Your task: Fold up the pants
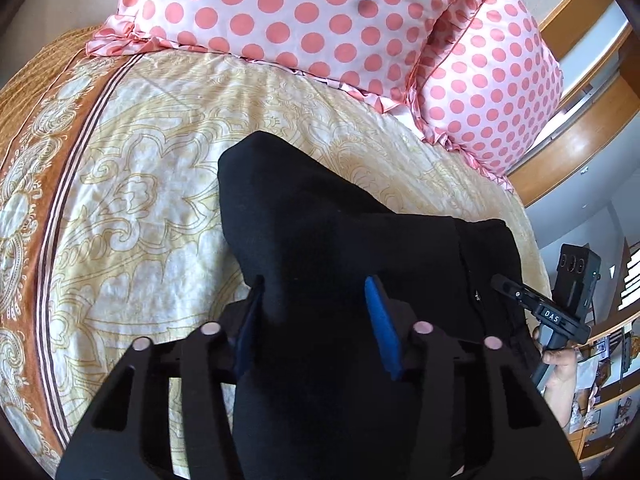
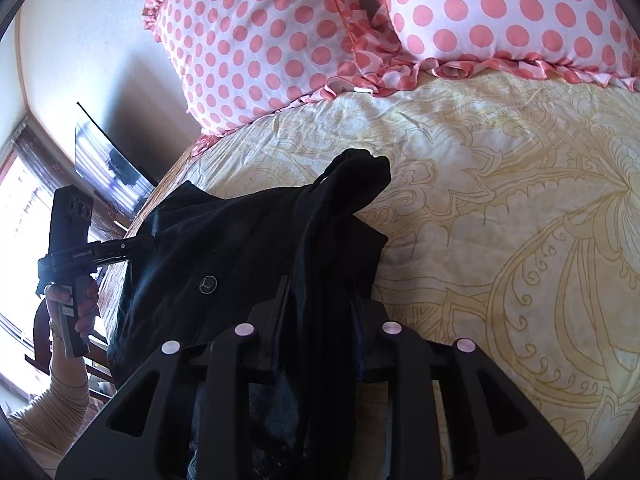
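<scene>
1. Black pants (image 1: 320,216), bunched, are laid on the patterned bedspread (image 1: 152,184), short of the polka-dot pillows (image 1: 280,12).
2. Left gripper (image 1: 316,292): jaws partly spread, pants cloth lying between the blue pads (image 1: 382,320); whether they pinch cannot be told.
3. Right gripper (image 2: 320,292): jaws pinched on a dark fold of the pants.
4. No containers are seen.

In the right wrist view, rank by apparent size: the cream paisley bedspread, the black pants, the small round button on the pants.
1. Cream paisley bedspread, filling most of the frame.
2. Black pants, though their nearness to the camera inflates them.
3. Small round button, clearly the smallest.
</scene>
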